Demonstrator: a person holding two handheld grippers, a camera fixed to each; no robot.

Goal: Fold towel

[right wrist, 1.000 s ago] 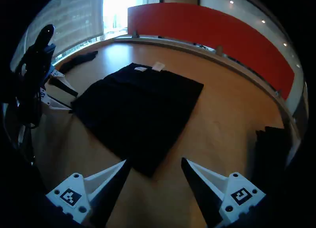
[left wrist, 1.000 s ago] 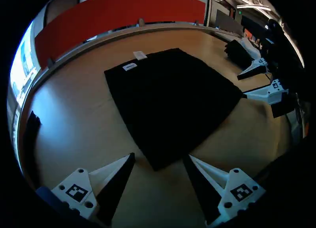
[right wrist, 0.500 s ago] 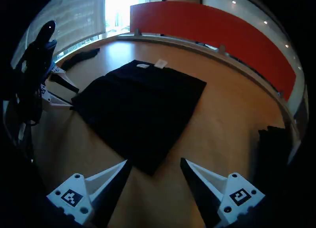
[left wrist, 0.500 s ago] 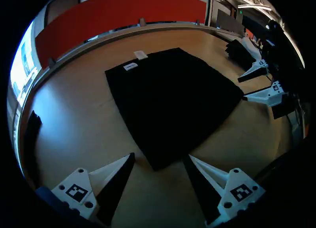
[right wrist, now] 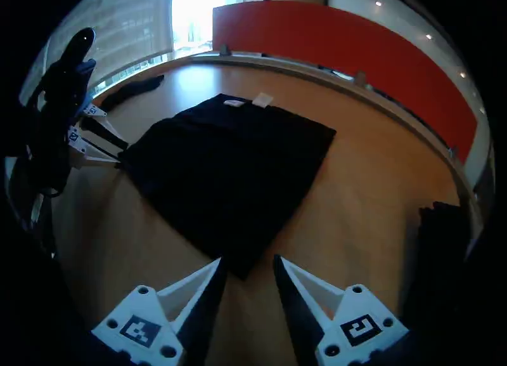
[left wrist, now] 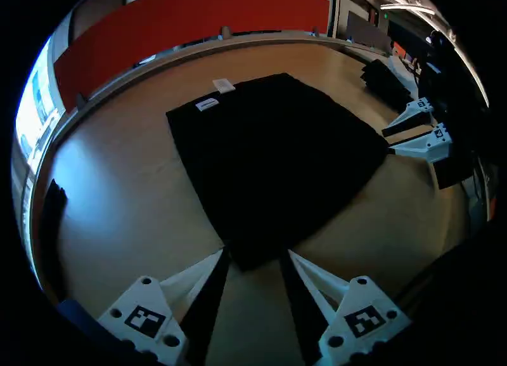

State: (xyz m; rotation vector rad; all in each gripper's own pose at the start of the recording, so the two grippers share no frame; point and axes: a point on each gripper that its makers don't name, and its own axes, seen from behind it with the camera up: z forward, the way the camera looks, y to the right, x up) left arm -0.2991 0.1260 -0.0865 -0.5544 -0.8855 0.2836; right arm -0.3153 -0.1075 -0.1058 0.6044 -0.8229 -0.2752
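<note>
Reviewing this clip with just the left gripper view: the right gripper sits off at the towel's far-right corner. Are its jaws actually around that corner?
Observer: Yes. In the right gripper view, the right gripper has its jaws apart, one on each side of a corner tip of the towel.
Operator: Pinched or lifted yet?
Observer: Neither, it seems: the corner lies flat on the table, and the jaws are not closed on it.
</note>
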